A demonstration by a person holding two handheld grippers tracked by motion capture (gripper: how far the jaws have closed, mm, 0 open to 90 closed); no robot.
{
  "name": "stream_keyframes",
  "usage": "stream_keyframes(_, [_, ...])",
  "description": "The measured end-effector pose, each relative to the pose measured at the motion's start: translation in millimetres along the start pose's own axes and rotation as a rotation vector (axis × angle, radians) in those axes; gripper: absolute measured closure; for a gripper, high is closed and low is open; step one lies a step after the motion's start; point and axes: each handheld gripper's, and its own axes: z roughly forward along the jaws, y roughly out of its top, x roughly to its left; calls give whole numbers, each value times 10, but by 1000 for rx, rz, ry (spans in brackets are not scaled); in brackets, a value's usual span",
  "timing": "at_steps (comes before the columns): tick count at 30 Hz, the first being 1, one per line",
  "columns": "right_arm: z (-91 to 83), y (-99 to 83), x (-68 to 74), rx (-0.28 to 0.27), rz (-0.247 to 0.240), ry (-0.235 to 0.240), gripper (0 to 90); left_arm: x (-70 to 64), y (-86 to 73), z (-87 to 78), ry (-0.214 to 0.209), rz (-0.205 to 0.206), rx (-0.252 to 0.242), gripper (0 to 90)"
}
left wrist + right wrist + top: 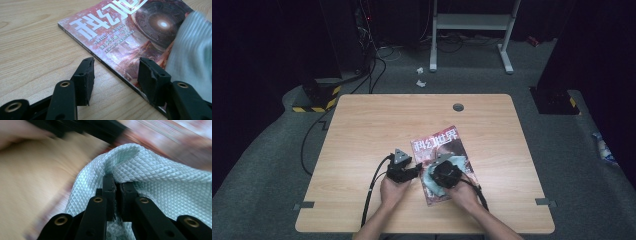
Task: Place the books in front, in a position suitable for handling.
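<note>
A magazine (439,145) with a reddish cover and large white characters lies near the middle of the wooden table (372,125). A pale mint quilted cloth (155,177) rests on its near part (431,181). My right gripper (117,185) is shut on a fold of that cloth, over the magazine (446,172). My left gripper (116,70) stands open, its jaws straddling the magazine's spine edge (117,72), one fingertip (86,72) on the bare wood side and the other over the cover. In the high view the left gripper (404,170) sits just left of the magazine.
A grey cable grommet (458,107) sits near the table's far edge. Black cables trail from both grippers toward the near edge. A white frame stand (472,22) and dark equipment stand on the floor beyond the table.
</note>
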Motion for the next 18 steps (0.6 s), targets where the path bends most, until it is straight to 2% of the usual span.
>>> stream_keyframes(3, [64,91,111,-6,-37,14,846,1,0,0,0,2,0,468])
stream_keyframes(7, [68,64,35,-27,-3,61,844,0,0,1,0,4,-1,469])
stream_keyframes(10, [14,-18,-71,-28,5,15,843,1,0,0,-1,6,0,471])
stream_keyframes(12, [-43,-109,-195,-31,29,-19,842,1,0,0,-2,5,-1,471])
stream_keyframes(17, [-248,-420,-641,-32,155,-134,839,0,0,0,-1,4,0,474])
stream_keyframes(18, [-306,-503,-761,-29,207,-167,838,-1,1,0,0,4,0,474])
